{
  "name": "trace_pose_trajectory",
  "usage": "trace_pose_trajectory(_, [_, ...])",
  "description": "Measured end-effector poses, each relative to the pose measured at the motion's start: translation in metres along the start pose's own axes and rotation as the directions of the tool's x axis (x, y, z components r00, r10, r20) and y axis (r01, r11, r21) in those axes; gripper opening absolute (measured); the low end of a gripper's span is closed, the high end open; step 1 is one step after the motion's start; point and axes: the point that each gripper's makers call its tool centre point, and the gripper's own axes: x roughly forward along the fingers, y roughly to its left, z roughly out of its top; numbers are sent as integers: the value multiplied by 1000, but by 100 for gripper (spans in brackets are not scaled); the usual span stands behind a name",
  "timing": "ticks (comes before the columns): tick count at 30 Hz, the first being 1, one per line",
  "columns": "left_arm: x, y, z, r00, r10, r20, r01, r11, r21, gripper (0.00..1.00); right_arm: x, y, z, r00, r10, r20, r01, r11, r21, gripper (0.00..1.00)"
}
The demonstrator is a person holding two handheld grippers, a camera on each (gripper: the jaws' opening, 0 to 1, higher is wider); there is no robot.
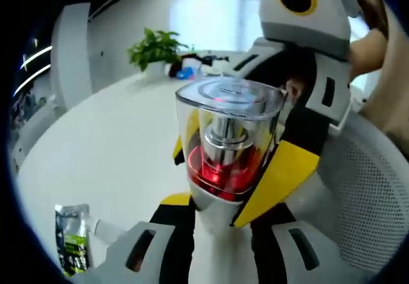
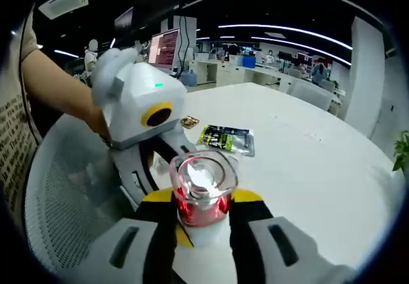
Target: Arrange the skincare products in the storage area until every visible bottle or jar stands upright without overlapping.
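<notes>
Left hand-held gripper [image 1: 220, 197] tipped forward, yellow-padded jaws clamped on the white base of a pump bottle [image 1: 229, 144] with clear cap and red interior, held above the white counter [image 1: 121, 143]. Right hand-held gripper [image 2: 203, 223] also closed on that bottle from the opposite side; bare forearm [image 2: 61, 92] reaching in behind the other gripper. Green-and-black sachet [image 2: 227, 138] lying flat on the counter beyond the bottle, printing too small to read. Potted plant [image 1: 155, 52] near the counter's far edge.
</notes>
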Motion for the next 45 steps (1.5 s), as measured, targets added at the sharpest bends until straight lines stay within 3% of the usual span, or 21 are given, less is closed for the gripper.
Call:
trace_pose_trajectory(23, [13,37,10,1000,-16,14,16,1000,-6,30,14,-38,5,1000,-25,-11,25,1000,0,31])
trace_pose_trajectory(45, [23,99,20,1000,-6,10,6,1000,5,30,49,-89,21,999,-37,-3,37,999,-15,32])
